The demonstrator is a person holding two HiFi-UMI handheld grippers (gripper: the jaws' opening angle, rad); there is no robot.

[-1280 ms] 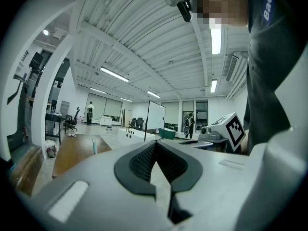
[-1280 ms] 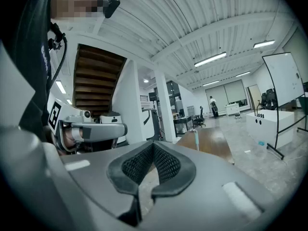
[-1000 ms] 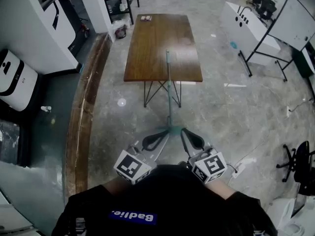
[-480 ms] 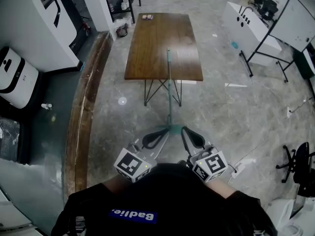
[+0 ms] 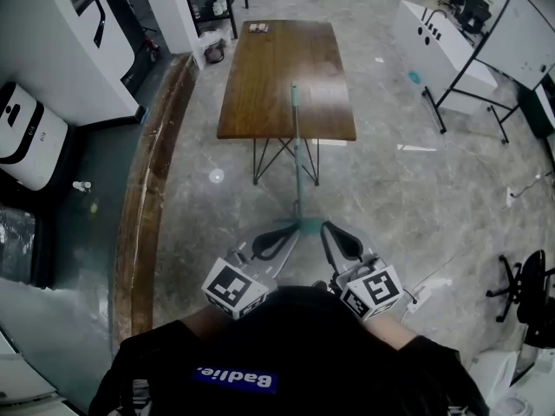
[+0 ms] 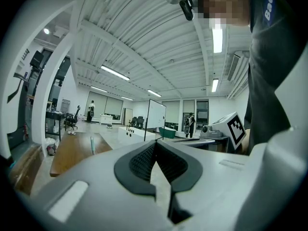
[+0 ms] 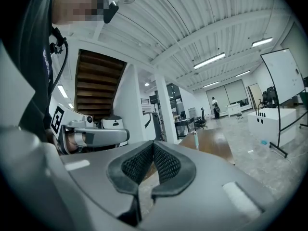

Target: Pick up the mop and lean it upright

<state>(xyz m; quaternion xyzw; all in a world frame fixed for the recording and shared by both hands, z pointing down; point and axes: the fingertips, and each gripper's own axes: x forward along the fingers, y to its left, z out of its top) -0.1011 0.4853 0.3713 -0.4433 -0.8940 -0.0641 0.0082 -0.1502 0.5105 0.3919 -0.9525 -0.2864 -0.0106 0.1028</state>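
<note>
The mop (image 5: 297, 176) stands upright on the grey floor (image 5: 390, 198), its flat base just ahead of the 2 claws and its teal pole rising against the near edge of the long wooden table (image 5: 269, 85). The table's wire legs (image 5: 264, 159) stand right behind the pole. The left claw (image 5: 276, 243) and the right claw (image 5: 340, 243) are both clenched on nothing, held level close to the person's dark top, apart from the mop. A curved wooden kerb (image 5: 143, 224) runs along the left. To the right stand a white cabinet (image 5: 429, 37) and a whiteboard (image 5: 520, 37), and nearer, an office chair (image 5: 520, 289).
</note>
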